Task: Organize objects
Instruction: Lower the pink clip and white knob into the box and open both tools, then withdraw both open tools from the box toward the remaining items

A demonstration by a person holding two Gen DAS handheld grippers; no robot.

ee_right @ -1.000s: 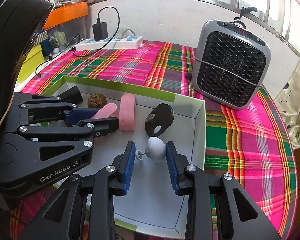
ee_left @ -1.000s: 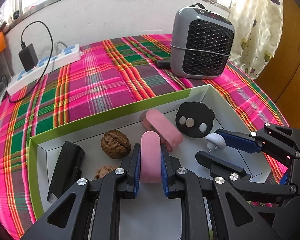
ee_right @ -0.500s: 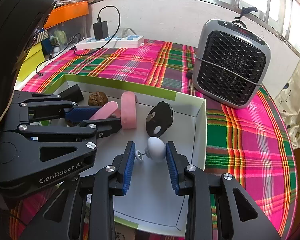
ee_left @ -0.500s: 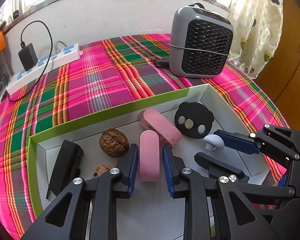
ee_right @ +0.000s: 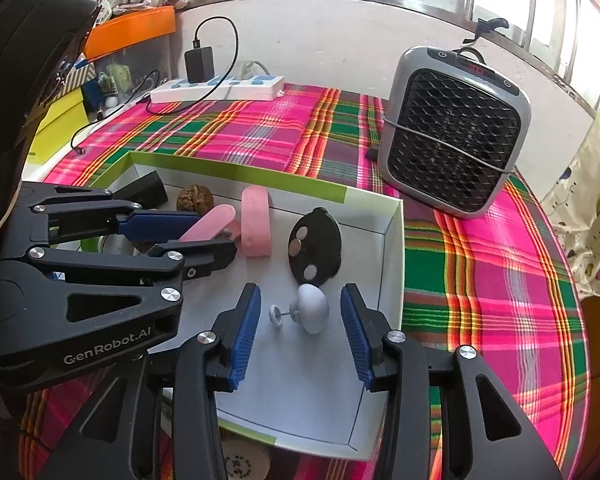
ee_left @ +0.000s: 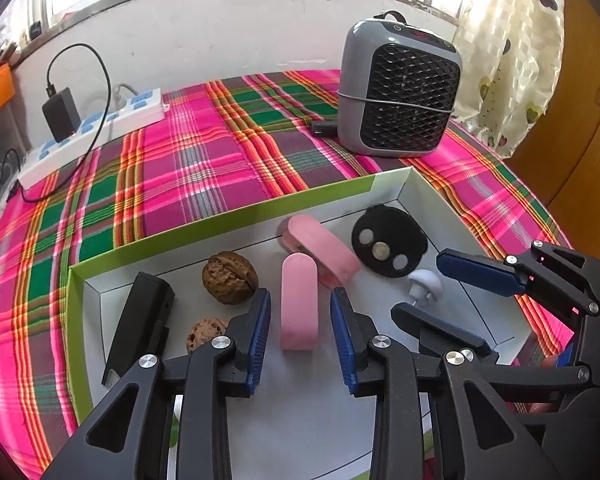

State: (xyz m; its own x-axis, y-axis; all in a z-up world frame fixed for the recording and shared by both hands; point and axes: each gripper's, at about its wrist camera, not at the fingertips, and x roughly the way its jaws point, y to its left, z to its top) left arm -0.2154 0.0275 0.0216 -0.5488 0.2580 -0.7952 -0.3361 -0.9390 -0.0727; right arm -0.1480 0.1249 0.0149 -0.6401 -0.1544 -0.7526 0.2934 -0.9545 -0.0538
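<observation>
On the left gripper [ee_right: 204, 236], white lettering reads "GenRobot.AI".

This looks like a room in a home. A table under a bright pink and green checked cloth [ee_left: 204, 168] stands by a window; a small grey fan heater [ee_left: 398, 88], a white power strip [ee_left: 96, 128], a heart-patterned cream curtain [ee_left: 512, 52] and a wooden cupboard door [ee_left: 588, 92] are around it.

Black claw [ee_right: 300, 328] frames, blue ribbed pads [ee_right: 246, 334], silver screws, "GenRobot.AI" lettering.
</observation>
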